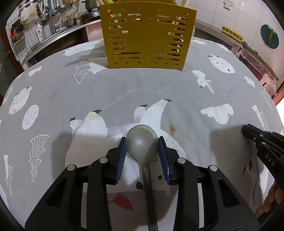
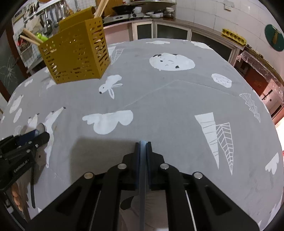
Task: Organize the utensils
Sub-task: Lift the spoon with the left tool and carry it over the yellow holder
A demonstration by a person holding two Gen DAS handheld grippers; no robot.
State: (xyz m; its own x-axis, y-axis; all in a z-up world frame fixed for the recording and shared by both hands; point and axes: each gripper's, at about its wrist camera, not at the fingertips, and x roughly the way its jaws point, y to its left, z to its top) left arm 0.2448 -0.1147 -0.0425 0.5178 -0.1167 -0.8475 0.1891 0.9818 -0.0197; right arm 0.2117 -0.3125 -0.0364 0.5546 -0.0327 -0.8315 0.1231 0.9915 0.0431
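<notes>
A grey spoon (image 1: 142, 142) lies on the patterned tablecloth, its bowl between the blue pads of my left gripper (image 1: 142, 140), its dark handle running back under the gripper. The pads stand against both sides of the bowl. In the right wrist view the left gripper (image 2: 38, 134) shows at the left edge with the spoon's bowl (image 2: 41, 127) at its tip. My right gripper (image 2: 143, 143) is shut with nothing between its pads and hovers over bare cloth; it also shows at the right edge of the left wrist view (image 1: 245, 130). A yellow perforated utensil holder (image 1: 148, 35) stands at the table's far side, with chopsticks (image 2: 100, 8) inside.
The table (image 2: 159, 106) is covered by a grey cloth with white animal and cloud prints. Behind it run a kitchen counter with a sink and hanging utensils (image 1: 48, 19), cabinets, and a tiled wall with an egg carton (image 2: 233, 36).
</notes>
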